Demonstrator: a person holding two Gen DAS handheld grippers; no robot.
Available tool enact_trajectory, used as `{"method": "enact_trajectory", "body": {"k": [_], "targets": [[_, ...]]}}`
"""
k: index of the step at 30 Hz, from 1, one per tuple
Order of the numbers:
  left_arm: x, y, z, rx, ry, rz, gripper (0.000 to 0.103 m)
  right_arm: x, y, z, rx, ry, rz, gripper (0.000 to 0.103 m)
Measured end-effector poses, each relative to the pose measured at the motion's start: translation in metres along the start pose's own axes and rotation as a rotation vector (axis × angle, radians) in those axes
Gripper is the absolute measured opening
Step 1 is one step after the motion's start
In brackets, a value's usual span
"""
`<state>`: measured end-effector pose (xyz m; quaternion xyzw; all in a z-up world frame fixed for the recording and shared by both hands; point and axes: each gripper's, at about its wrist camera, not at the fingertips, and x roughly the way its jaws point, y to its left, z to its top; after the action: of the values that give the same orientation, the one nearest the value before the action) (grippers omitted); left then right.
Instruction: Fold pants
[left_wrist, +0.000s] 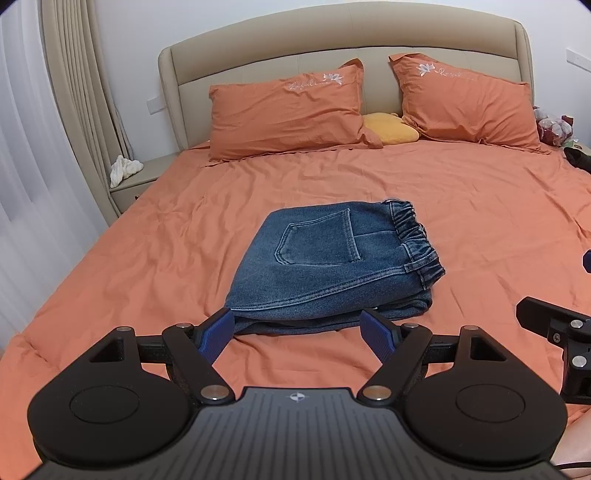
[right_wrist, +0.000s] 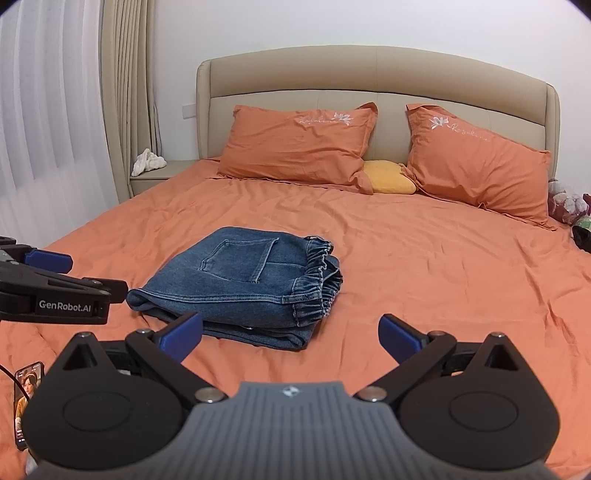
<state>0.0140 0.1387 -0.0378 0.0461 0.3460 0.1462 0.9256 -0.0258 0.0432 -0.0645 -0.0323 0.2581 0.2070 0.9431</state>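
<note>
Pants (left_wrist: 332, 266): blue denim, already folded into a compact stack that lies near the middle of the bed (left_wrist: 147, 258), back pocket facing up and the elastic waistband (left_wrist: 421, 243) turned toward your right. The orange sheet around them is wrinkled but bare. Two orange pillows (left_wrist: 284, 114) and a small yellow cushion (left_wrist: 391, 129) rest against the headboard, well apart from the stack.

Your left gripper (left_wrist: 301, 332) hovers just at the near edge of the stack, its blue fingers spread wide and holding nothing. Your right gripper (right_wrist: 291, 334) is likewise released and empty, its jaws apart just short of the near corner. Neither gripper appears to touch the denim, although the left view leaves contact at the near fold uncertain.

The fold looks finished or nearly so; what remains is probably a clean withdrawal. The main risk lies there: a spread finger catching the lower layers at the near edge as you pull back would drag them out and skew the stack. Pressing down on the soft mattress beside the pile could tilt it too. A phone (right_wrist: 27, 398) lies on the bed at your left, so mind it as you lower that arm.
</note>
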Motion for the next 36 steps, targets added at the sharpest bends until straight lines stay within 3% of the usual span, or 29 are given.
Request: {"method": "enact_trajectory", "body": {"k": [36], "targets": [[-0.012, 0.004, 0.004, -0.003, -0.014, -0.008, 0.091, -0.008, -0.003, -0.002, 0.017, 0.000, 0.010, 0.097]]}}
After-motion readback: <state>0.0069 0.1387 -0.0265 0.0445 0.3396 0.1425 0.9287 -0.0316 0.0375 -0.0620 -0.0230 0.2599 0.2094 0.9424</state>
